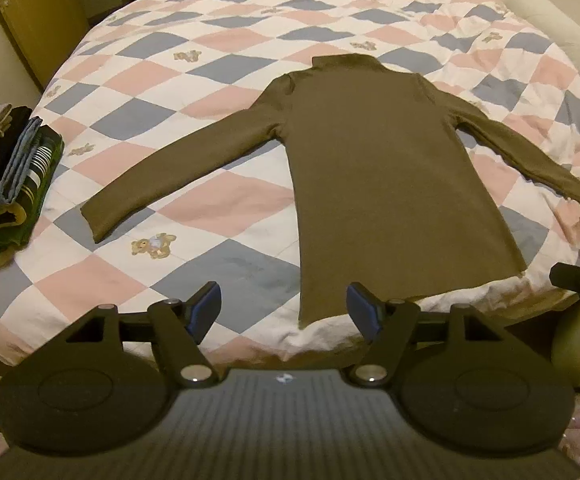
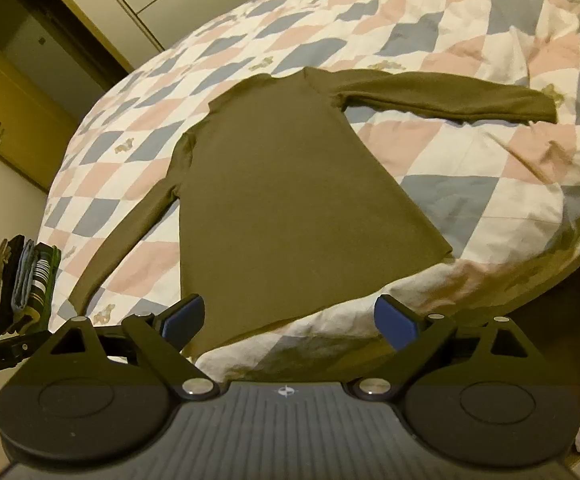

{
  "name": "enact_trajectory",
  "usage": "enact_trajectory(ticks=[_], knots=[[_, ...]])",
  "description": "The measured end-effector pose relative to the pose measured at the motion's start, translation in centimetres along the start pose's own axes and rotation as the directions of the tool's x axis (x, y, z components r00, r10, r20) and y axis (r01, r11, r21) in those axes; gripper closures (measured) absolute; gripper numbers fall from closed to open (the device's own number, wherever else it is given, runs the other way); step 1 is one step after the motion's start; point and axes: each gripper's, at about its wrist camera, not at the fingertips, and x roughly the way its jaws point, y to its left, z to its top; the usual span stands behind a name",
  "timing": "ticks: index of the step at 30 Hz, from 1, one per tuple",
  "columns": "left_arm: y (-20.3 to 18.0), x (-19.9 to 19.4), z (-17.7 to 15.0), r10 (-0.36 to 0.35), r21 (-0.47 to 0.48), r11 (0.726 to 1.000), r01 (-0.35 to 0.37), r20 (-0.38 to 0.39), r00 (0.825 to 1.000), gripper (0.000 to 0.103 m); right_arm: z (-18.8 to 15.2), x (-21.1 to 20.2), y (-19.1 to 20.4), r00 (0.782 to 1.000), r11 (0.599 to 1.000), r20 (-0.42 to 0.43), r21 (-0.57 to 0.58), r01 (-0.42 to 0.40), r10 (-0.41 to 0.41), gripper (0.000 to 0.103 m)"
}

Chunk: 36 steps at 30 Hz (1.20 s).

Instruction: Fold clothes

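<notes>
An olive-brown long-sleeved top (image 1: 377,168) (image 2: 286,196) lies flat on the bed, collar far, hem near, both sleeves spread outward. My left gripper (image 1: 284,312) hovers open at the near bed edge, its blue pads (image 1: 206,308) on either side of the hem's left corner, holding nothing. In the right wrist view my right gripper (image 2: 288,320) is open too, just short of the hem, with empty blue pads (image 2: 395,322). A black part of the right gripper (image 1: 579,280) shows at the right edge of the left wrist view.
The bed carries a pink, blue and white checked quilt (image 1: 218,92) (image 2: 469,196) with small bear prints. A stack of folded clothes (image 1: 14,176) (image 2: 22,284) sits at the bed's left edge. Wooden wardrobe doors (image 1: 22,12) stand behind, a white pillow (image 1: 545,12) far right.
</notes>
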Motion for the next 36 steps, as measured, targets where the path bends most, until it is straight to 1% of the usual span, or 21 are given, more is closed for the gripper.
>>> enact_trajectory(ticks=[8, 19, 27, 33, 36], knots=[[0.9, -2.0, -1.2, -0.03, 0.002, 1.0, 0.03, 0.042, 0.999, 0.032, -1.5, -2.2, 1.1, 0.999, 1.0, 0.038, -0.019, 0.014, -0.013, 0.006], [1.0, -3.3, -1.4, -0.065, 0.026, 0.998, 0.063, 0.081, 0.995, 0.029, -2.1, -3.2, 1.6, 0.997, 0.999, 0.07, -0.025, 0.024, -0.022, 0.005], [1.0, -2.8, -0.8, -0.075, 0.024, 0.997, 0.073, 0.082, 0.994, 0.028, -1.6, -3.0, 1.5, 0.997, 0.999, 0.077, -0.019, 0.027, -0.026, 0.004], [0.9, -1.2, 0.4, -0.08, 0.011, 0.997, 0.08, 0.058, 0.995, 0.024, -0.3, -2.1, 0.9, 0.997, 1.0, 0.076, -0.002, 0.027, -0.027, 0.004], [0.9, -0.2, 1.0, -0.083, 0.001, 0.997, 0.083, 0.043, 0.996, 0.024, 0.6, -1.0, 0.6, 0.998, 1.0, 0.067, 0.003, 0.02, -0.02, 0.004]])
